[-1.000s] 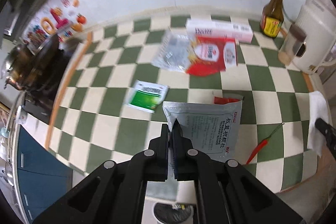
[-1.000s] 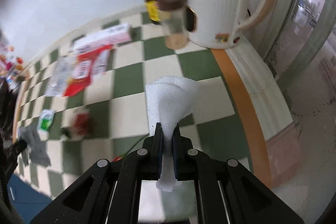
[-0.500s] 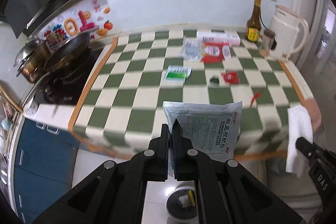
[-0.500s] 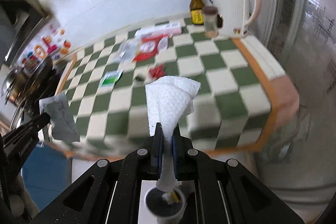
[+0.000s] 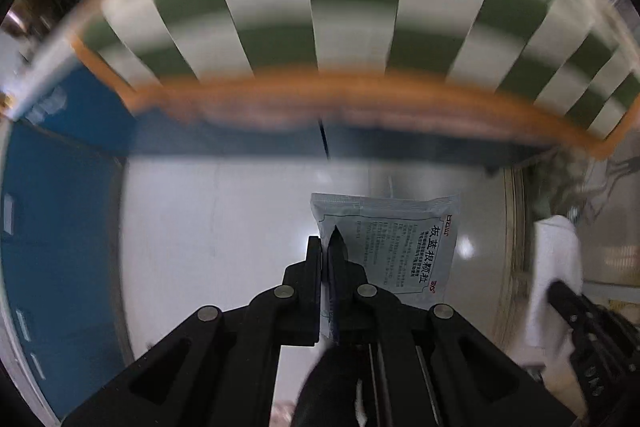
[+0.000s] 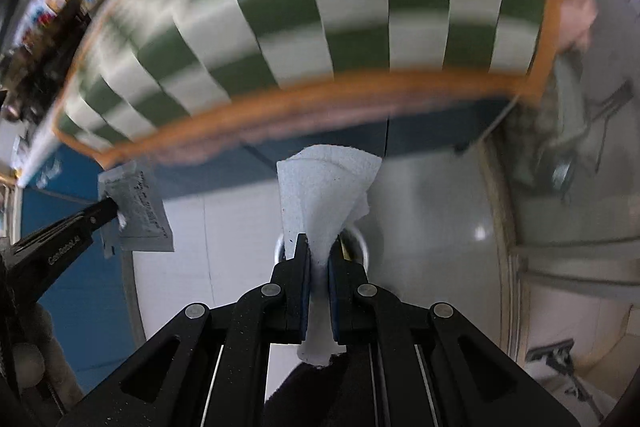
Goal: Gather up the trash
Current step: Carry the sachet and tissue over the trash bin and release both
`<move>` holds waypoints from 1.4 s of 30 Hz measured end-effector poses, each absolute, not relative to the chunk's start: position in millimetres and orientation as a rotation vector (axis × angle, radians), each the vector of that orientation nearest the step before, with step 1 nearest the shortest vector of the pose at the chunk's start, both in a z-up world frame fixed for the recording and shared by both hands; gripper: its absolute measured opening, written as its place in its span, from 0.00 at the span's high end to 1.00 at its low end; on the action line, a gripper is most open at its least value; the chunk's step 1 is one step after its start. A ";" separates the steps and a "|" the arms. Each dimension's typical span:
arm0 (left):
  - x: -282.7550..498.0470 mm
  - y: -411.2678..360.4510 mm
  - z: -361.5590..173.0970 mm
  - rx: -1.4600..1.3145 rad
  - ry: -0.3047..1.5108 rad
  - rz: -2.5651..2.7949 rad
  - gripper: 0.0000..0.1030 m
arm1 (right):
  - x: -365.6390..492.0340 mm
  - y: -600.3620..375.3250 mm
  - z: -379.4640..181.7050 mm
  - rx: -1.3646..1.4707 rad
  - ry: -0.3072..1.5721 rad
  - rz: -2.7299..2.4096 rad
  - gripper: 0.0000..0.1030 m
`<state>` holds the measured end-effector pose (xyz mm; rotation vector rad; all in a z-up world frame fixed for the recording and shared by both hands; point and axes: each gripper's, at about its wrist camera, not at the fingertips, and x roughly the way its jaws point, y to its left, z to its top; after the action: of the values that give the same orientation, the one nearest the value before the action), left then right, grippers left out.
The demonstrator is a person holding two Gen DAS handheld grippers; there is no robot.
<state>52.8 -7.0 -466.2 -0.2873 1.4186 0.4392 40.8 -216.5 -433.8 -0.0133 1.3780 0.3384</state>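
Note:
My left gripper is shut on a silver-grey sachet with printed text, held over the pale floor. My right gripper is shut on a crumpled white paper towel. A small round bin shows on the floor just behind the towel, mostly hidden by it. The left gripper with its sachet shows at the left of the right wrist view. The right gripper with the towel shows at the right of the left wrist view.
The green-and-white checked counter with an orange edge lies blurred above, with blue cabinet fronts below it. Blurred packets stay at the counter's far side. The floor is pale tile.
Both grippers have dropped from counter height to below the counter edge, tilted down toward the floor, still holding the sachet and the towel. The bin is now close behind the right gripper.

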 end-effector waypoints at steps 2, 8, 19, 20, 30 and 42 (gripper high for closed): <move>51.9 -3.5 -526.1 -0.355 1.489 0.436 0.99 | 38.9 -215.3 -476.6 -0.020 1.428 0.340 0.92; 53.4 -6.1 -701.9 -0.442 1.656 0.415 0.99 | 30.0 -214.2 -669.0 -0.012 1.598 0.326 0.92; 43.7 -14.0 -874.5 -0.436 1.827 0.380 0.97 | 21.0 -211.7 -891.2 -0.103 1.764 0.296 0.92; 43.6 -14.2 -879.4 -0.429 1.831 0.383 0.95 | 21.5 -206.4 -898.0 -0.108 1.769 0.299 0.92; 24.8 6.0 -869.2 -0.421 1.788 0.420 0.23 | 26.4 -179.0 -931.6 -0.127 1.800 0.332 0.79; 9.8 15.1 -801.3 -0.311 1.709 0.486 0.00 | 23.0 -177.8 -884.7 -0.205 1.754 0.299 0.00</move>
<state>9.8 15.1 -801.3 -0.3111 1.7085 0.4858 23.0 -177.8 -884.7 -0.2052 1.7540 0.2990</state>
